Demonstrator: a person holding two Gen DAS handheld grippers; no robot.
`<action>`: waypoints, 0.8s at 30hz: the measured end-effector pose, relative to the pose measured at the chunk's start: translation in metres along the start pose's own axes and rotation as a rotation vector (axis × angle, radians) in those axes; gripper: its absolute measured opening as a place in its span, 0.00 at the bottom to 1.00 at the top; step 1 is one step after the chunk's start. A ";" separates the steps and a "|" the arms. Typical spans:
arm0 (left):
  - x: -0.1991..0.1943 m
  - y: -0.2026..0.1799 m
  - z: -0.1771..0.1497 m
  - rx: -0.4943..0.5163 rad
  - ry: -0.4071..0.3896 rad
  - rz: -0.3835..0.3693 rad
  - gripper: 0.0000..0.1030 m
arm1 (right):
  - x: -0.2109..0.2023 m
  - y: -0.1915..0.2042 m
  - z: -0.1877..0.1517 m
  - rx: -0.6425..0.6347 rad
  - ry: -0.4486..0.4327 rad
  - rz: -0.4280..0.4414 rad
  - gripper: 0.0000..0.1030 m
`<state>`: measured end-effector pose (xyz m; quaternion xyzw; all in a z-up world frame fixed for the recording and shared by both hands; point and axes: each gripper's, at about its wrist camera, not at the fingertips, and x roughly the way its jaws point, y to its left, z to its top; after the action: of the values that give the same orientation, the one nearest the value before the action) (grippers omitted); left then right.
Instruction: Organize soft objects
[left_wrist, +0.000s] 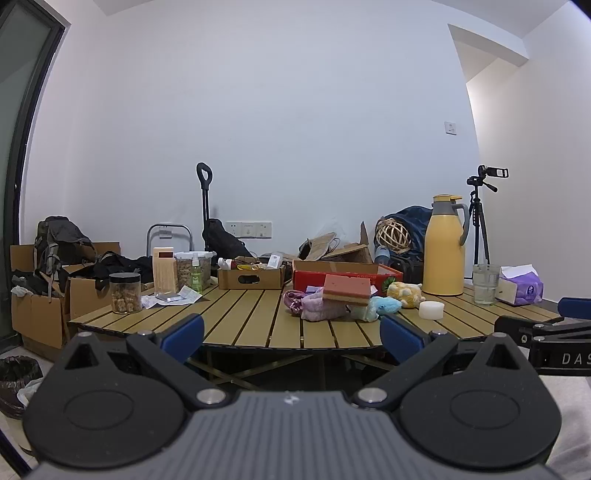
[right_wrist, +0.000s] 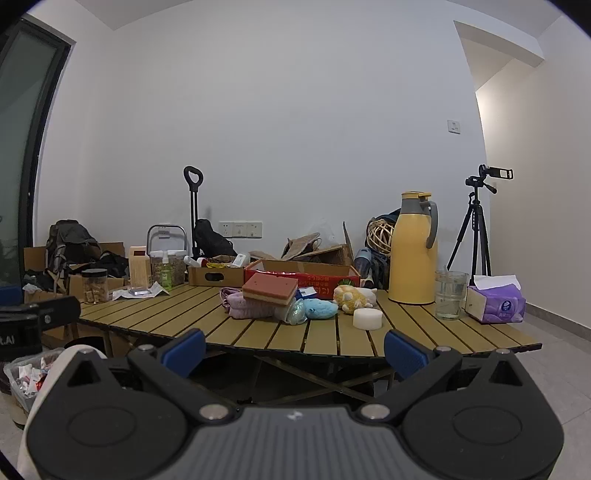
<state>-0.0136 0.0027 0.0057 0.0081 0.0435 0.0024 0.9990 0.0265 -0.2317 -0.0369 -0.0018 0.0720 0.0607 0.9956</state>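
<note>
A heap of soft things lies mid-table: a pink-and-yellow sponge block (left_wrist: 346, 289) (right_wrist: 270, 289) resting on a lilac fluffy cloth (left_wrist: 320, 308) (right_wrist: 249, 307), a blue plush (left_wrist: 385, 305) (right_wrist: 320, 308), a yellow plush (left_wrist: 405, 294) (right_wrist: 352, 298) and a white round puff (left_wrist: 430, 309) (right_wrist: 367, 318). A red cardboard box (left_wrist: 345, 276) (right_wrist: 301, 277) stands open just behind them. My left gripper (left_wrist: 291, 338) and right gripper (right_wrist: 294, 350) are both open and hold nothing, level, short of the table's near edge. In the left wrist view the right gripper (left_wrist: 554, 332) shows at the right edge.
On the slatted wooden table (left_wrist: 240, 314) (right_wrist: 332, 339) stand a yellow thermos (left_wrist: 443, 245) (right_wrist: 413, 247), a glass (left_wrist: 486, 284) (right_wrist: 450, 294), a purple tissue pack (left_wrist: 521, 286) (right_wrist: 496, 301), a brown box (left_wrist: 251, 277), jars and a bottle at the left. A tripod (right_wrist: 474, 225) stands beyond the right end.
</note>
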 end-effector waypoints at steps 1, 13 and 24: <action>0.000 0.000 0.000 0.000 0.000 0.000 1.00 | 0.000 0.000 0.000 0.000 0.000 0.001 1.00; 0.000 0.000 0.000 0.002 -0.005 -0.001 1.00 | -0.002 0.000 0.000 0.002 -0.001 -0.001 1.00; -0.002 -0.001 0.001 0.003 -0.010 0.001 1.00 | -0.004 0.000 0.000 0.003 -0.002 0.006 1.00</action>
<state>-0.0153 0.0019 0.0073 0.0094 0.0385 0.0026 0.9992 0.0227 -0.2322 -0.0362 0.0002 0.0713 0.0637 0.9954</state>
